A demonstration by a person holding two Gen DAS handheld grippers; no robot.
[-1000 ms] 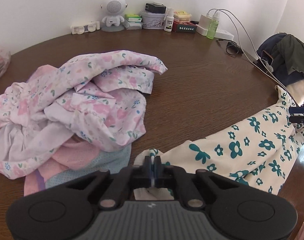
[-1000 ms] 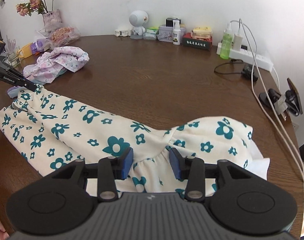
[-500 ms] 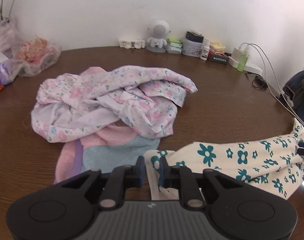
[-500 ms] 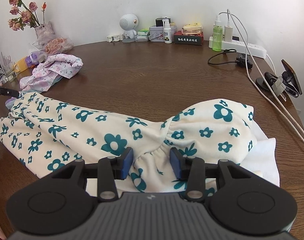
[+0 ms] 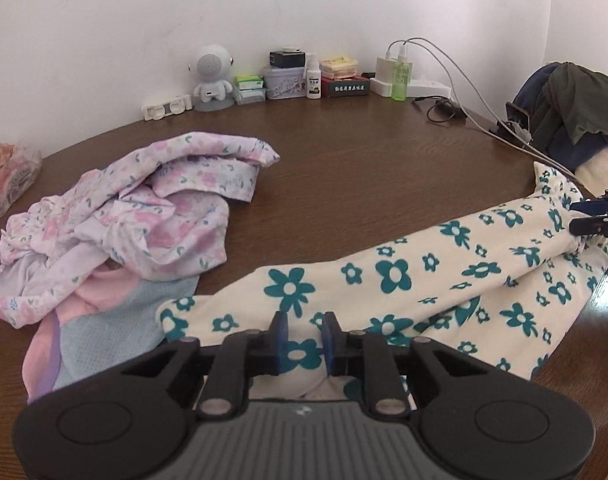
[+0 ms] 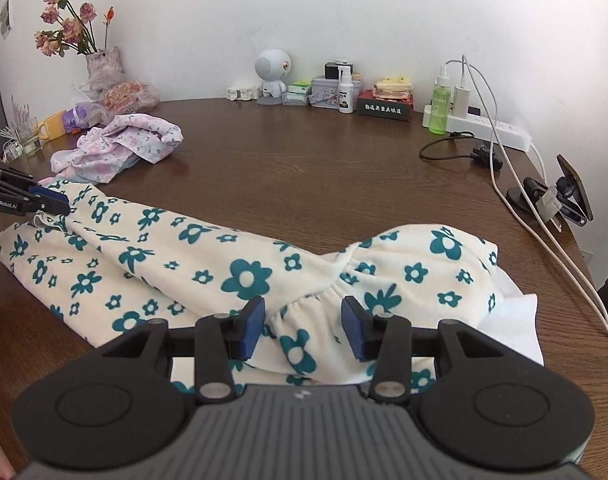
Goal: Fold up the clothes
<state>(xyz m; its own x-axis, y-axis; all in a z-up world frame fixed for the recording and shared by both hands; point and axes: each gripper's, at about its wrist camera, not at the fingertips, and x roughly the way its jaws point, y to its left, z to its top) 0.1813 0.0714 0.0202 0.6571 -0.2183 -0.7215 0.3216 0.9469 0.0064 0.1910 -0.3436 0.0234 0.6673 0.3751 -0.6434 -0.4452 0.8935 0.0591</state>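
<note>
From the left wrist view, our left gripper (image 5: 304,338) has its blue pads a little apart, with the near end of the cream garment with teal flowers (image 5: 444,284) lying between and under them. A second ago these pads were pressed together on a pinch of that cloth; they let go, and the jaws have just been closing again, though we see a gap on each side of the cloth and cannot call it a grip. The garment stretches away to the right of the gripper, where the right gripper (image 5: 596,216) meets its far end. Ahead and to the left lies the pink floral pile (image 5: 124,220), on the brown table (image 5: 364,168).

From the right wrist view, our right gripper (image 6: 303,330) is spread, its pads standing either side of the gathered waistband without pressing it, much as a second ago. The garment (image 6: 232,264) runs away to the left, now flatter on the table (image 6: 304,168), and the left gripper (image 6: 48,200) sits at its far end, further in than before.
</note>
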